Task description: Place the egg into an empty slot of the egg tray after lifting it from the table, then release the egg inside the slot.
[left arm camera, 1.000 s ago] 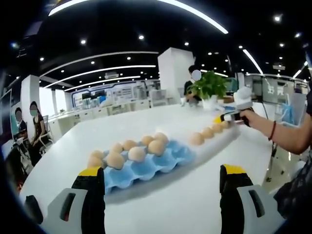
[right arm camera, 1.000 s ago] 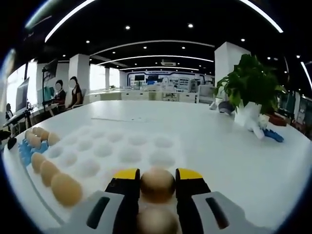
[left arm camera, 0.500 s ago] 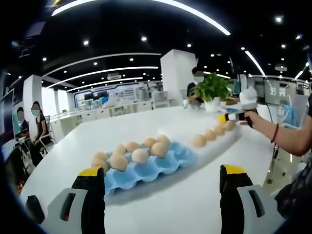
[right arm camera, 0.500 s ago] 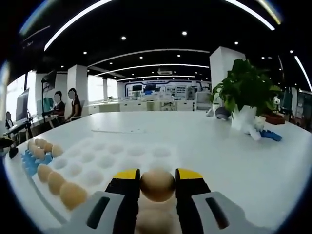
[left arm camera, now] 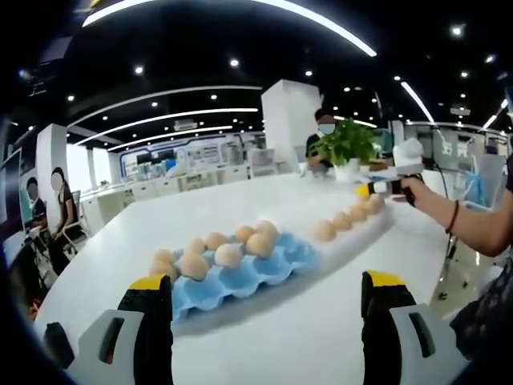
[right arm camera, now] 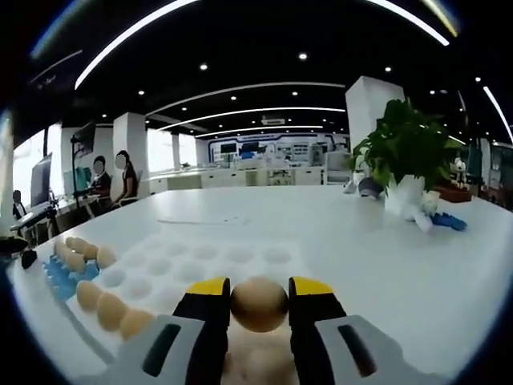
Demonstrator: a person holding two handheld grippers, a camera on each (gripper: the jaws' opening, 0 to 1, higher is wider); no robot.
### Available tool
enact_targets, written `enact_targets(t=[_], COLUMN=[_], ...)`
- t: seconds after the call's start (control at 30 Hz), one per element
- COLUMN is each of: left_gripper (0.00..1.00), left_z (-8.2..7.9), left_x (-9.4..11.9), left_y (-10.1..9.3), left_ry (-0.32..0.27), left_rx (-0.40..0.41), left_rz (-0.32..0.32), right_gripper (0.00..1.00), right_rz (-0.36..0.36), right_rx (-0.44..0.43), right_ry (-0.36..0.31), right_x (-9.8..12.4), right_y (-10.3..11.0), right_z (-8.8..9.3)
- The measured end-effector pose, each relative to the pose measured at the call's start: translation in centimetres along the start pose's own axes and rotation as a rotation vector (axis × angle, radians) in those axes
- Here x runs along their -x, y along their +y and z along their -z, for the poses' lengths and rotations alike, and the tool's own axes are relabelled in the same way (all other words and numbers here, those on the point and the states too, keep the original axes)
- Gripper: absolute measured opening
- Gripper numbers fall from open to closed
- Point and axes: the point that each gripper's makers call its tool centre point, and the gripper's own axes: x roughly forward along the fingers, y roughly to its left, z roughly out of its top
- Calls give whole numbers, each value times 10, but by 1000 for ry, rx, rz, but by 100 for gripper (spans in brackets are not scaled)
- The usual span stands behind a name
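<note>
Brown egg (right arm camera: 259,304) is pinched in the right tool (right arm camera: 259,307); the left tool (left arm camera: 264,298) gapes empty; level carry toward the white tray (right arm camera: 200,265) is advised

The left gripper view looks low across the white desk (left arm camera: 264,337) from well back, facing the blue egg tray (left arm camera: 240,273) ahead of its hand-held gripper (left arm camera: 264,309). The right gripper view sits close above the white tray (right arm camera: 200,265). Both share the blue tray (right arm camera: 60,273), potted plant (left arm camera: 346,144) (right arm camera: 405,156) and desk (right arm camera: 385,265).
</note>
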Motion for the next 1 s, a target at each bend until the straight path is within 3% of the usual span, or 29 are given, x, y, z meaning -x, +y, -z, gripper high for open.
enact_targets(t=[1.0], left_gripper=[100], left_z=[7], left_x=[12], left_y=[8], left_ry=[4], left_rx=[4], left_rz=[-13], right_gripper=[29], right_rz=[-173], right_rx=[20], right_ry=[3], right_x=[-5], right_y=[86], right_z=[-9])
